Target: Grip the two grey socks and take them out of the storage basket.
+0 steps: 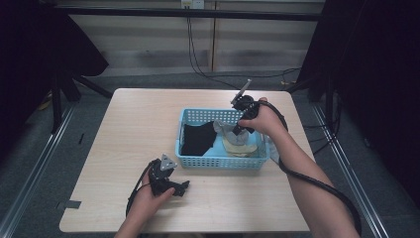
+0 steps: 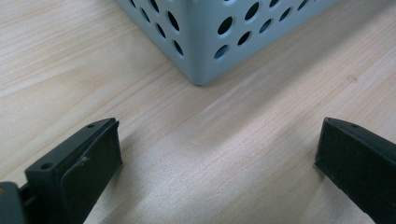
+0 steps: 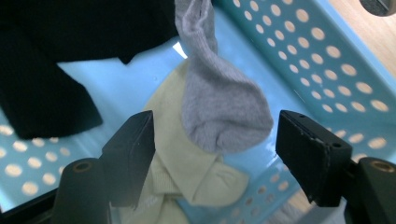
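Observation:
A light blue perforated basket stands on the wooden table and holds a black cloth, a grey sock and a cream sock. My right gripper points down into the basket. Seen from the right gripper view, its jaws stand open on either side of the grey sock, which lies on the cream sock; the pads do not touch it. The black cloth lies to the left. My left gripper rests open on the table near the basket's front left corner, with nothing between its jaws.
The table has bare wood left of the basket and along its front edge. A cable runs from the right gripper along the person's forearm. Dark stands and drapes flank the table, and cables hang down the back wall.

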Demonstrator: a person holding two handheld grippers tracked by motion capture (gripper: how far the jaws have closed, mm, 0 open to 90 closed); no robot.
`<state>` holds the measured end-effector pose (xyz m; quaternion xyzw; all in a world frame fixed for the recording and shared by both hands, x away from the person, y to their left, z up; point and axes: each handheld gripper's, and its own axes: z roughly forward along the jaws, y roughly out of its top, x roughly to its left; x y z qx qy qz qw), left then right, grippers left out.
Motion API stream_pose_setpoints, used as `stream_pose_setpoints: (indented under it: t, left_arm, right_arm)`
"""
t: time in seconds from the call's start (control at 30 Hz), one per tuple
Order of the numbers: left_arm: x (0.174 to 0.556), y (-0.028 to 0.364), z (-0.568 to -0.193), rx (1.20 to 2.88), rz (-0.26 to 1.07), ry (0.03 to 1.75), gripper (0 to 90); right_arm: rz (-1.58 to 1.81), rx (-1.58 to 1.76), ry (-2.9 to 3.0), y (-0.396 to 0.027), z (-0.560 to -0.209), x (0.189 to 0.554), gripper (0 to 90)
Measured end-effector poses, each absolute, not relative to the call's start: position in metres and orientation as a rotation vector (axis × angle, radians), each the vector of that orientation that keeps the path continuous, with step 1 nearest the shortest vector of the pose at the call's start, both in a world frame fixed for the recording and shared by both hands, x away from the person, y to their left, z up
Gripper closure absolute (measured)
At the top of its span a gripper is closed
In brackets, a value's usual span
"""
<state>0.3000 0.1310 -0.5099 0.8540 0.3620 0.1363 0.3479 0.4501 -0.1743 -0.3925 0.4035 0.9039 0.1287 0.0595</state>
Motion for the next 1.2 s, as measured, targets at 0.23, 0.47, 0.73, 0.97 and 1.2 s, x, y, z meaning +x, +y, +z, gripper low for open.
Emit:
stream_pose_setpoints:
  t: [0.23, 0.47, 0.73, 0.97, 1.2]
  left_arm:
    - [0.300, 0.131, -0.510, 2.213, 0.358, 0.939, 0.0]
    - [0.300, 0.131, -0.510, 2.213, 0.358, 0.940, 0.0]
    - [0.300, 0.131, -0.510, 2.213, 0.357, 0.941, 0.0]
    - [0.300, 0.131, -0.510, 2.214, 0.357, 0.935, 0.0]
    - [0.300, 0.130, -0.510, 2.214, 0.358, 0.934, 0.0]
  right_arm:
    - [0.413, 1.212, 2.717, -0.166, -0.404, 0.457, 28.2]
    - [0.446, 1.227, 2.654, -0.163, -0.419, 0.463, 28.1]
    - [0.476, 1.297, 2.633, -0.168, -0.440, 0.464, 37.0]
    - [0.446, 1.315, 2.728, -0.165, -0.438, 0.459, 80.3]
    - [0.406, 1.280, 2.782, -0.161, -0.426, 0.456, 86.1]
